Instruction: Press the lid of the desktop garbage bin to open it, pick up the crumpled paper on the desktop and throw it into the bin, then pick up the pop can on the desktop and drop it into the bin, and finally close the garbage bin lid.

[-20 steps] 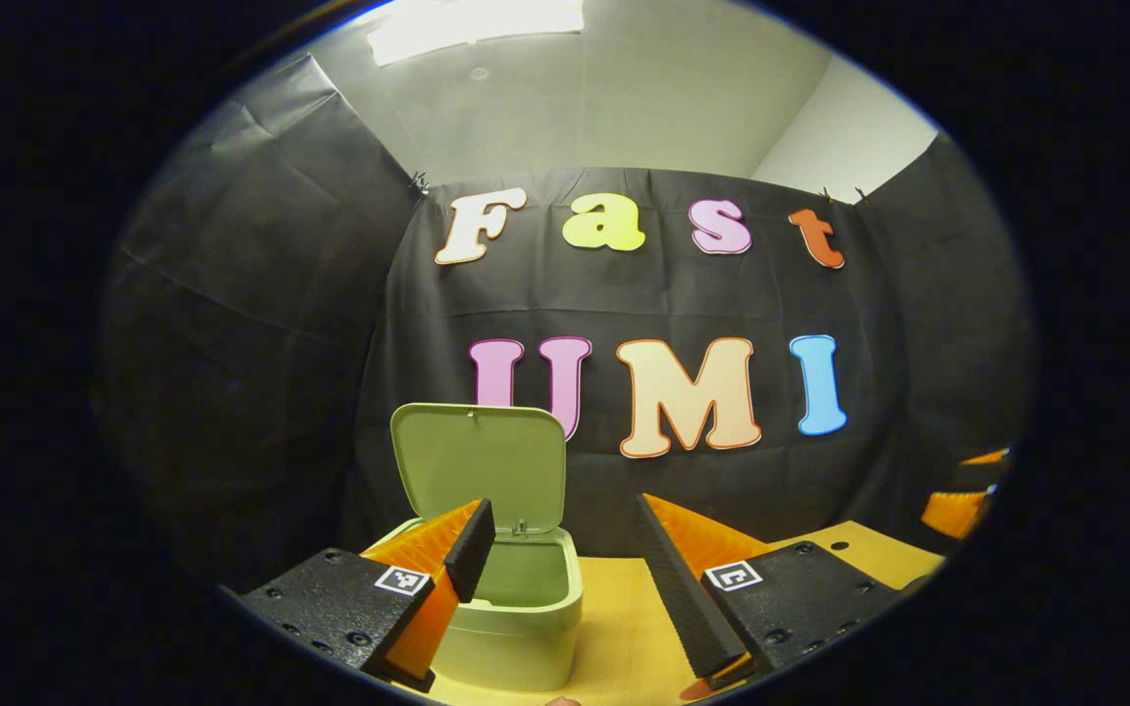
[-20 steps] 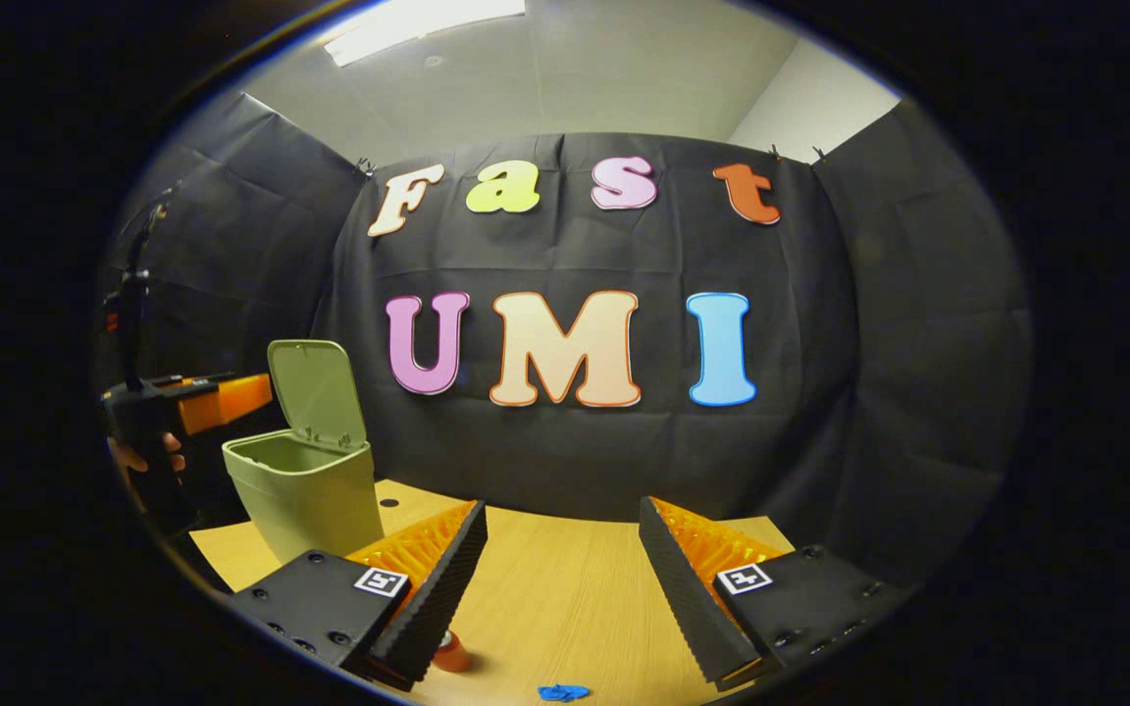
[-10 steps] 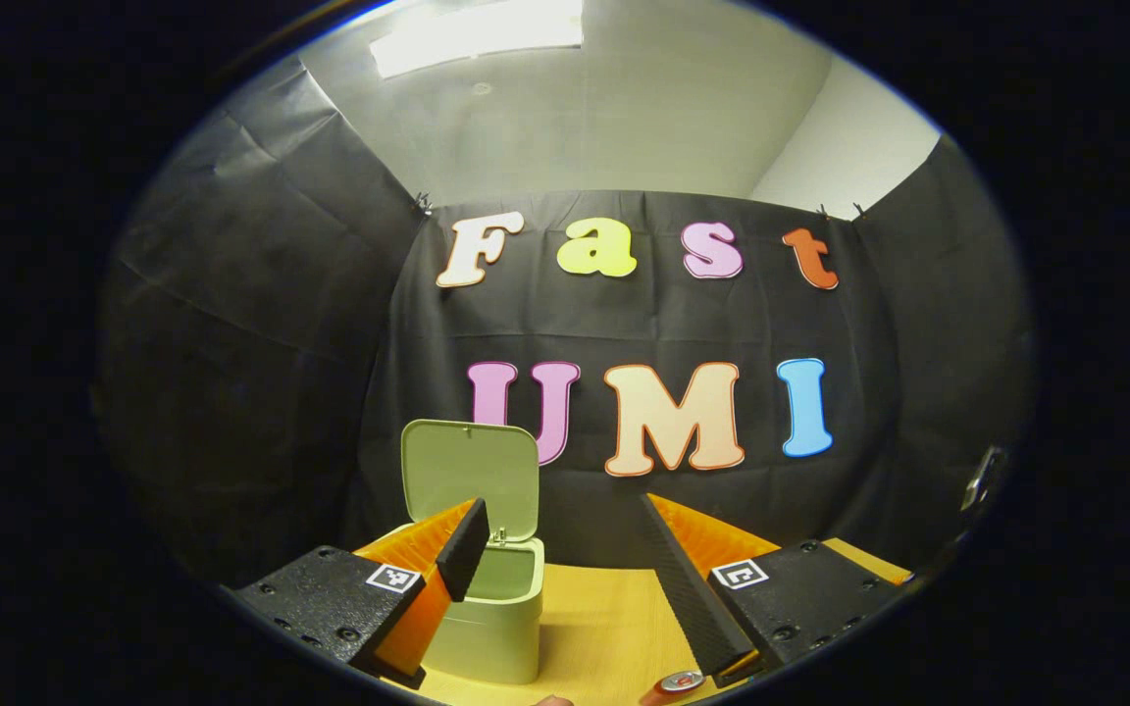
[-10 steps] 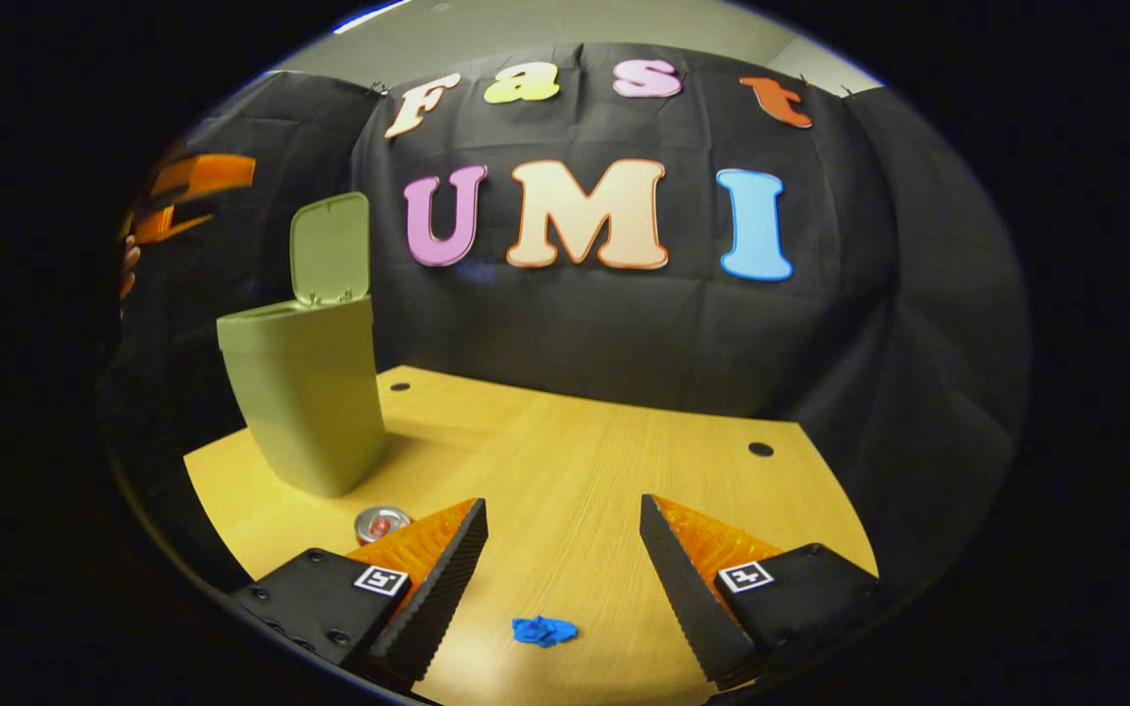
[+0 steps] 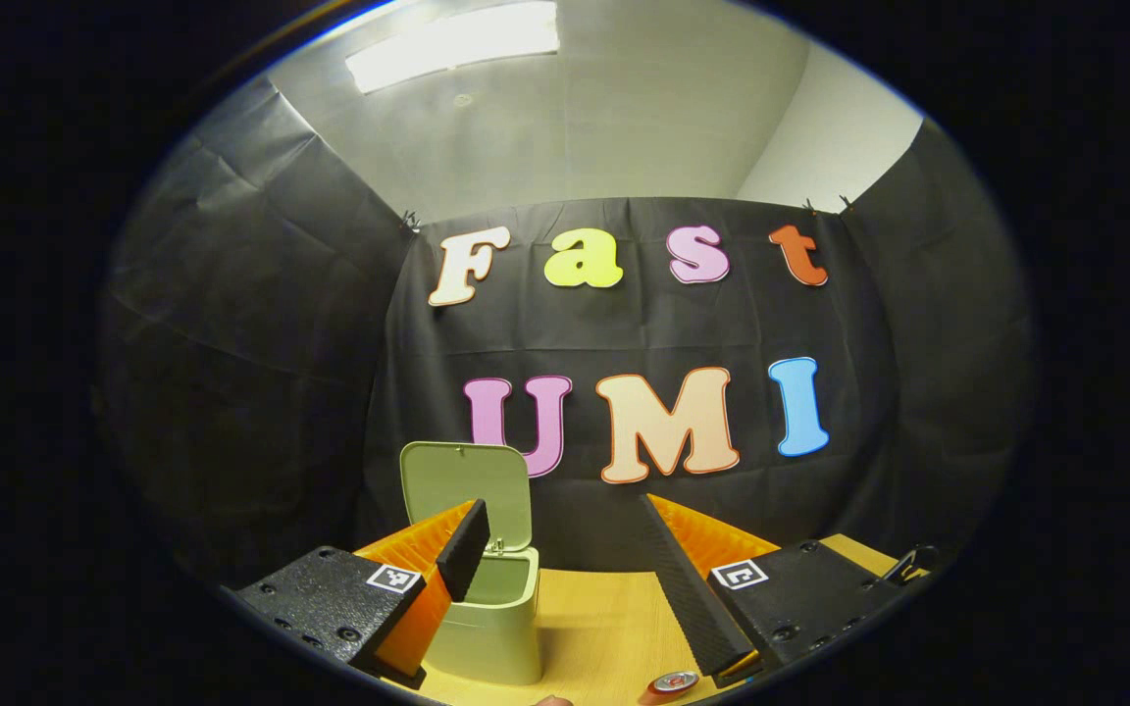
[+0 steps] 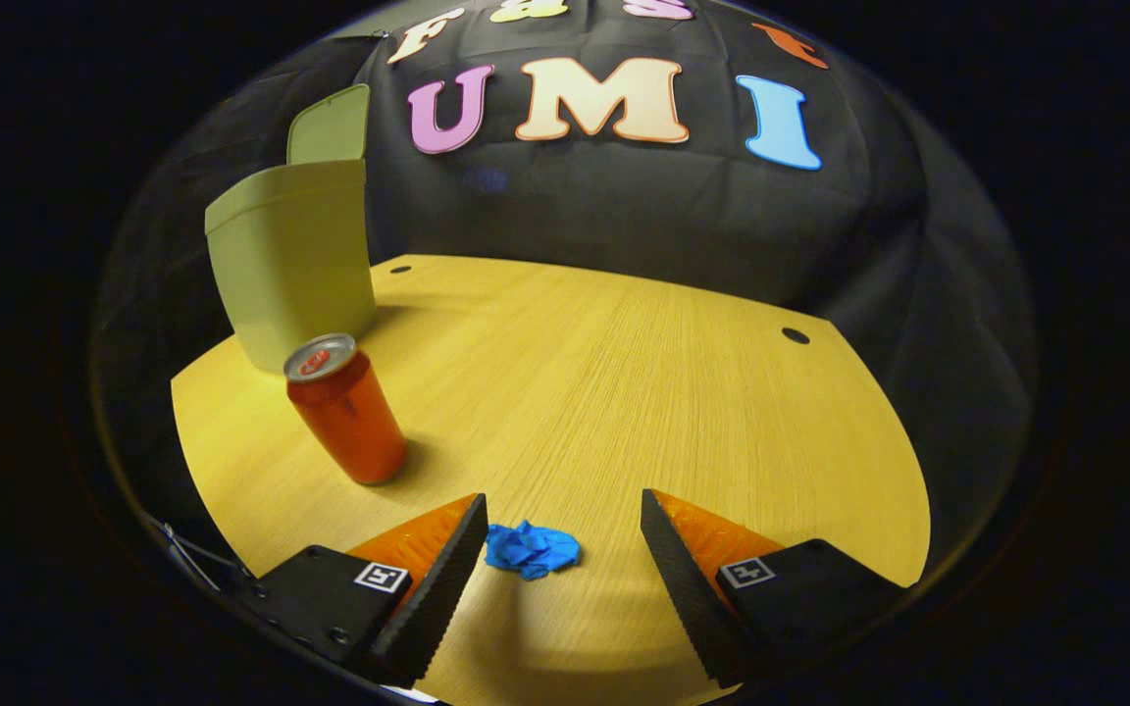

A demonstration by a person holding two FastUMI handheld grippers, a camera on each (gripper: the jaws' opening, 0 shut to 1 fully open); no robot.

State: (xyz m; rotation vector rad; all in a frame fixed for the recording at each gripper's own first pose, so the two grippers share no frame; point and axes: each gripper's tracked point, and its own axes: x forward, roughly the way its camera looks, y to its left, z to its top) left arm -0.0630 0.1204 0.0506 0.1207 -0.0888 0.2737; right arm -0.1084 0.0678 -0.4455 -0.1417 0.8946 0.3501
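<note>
- Right gripper (image 6: 563,549) is spread wide and holds nothing; we see it low over the desktop (image 6: 683,392) with the crumpled paper (image 6: 530,548) lying between its fingers, nearer the left one and not yet touched.
- Left gripper (image 5: 561,564) also stands wide open and empty, held back from the garbage bin (image 5: 491,628), whose lid (image 5: 467,490) is up, so we judge the opening step done.
- We judge the paper to be very light and soft: it should crush under the fingers, so a squeeze across its middle would do, low enough that the tips catch the wad and don't skate over it.
- It could slide on the smooth wood if one finger reaches it first, so we would centre the wad before closing.
- Pop can (image 6: 349,410) stands upright to the left, between the paper and the bin; we expect it to be stiff but slick and would take it around the mid-body.
</note>
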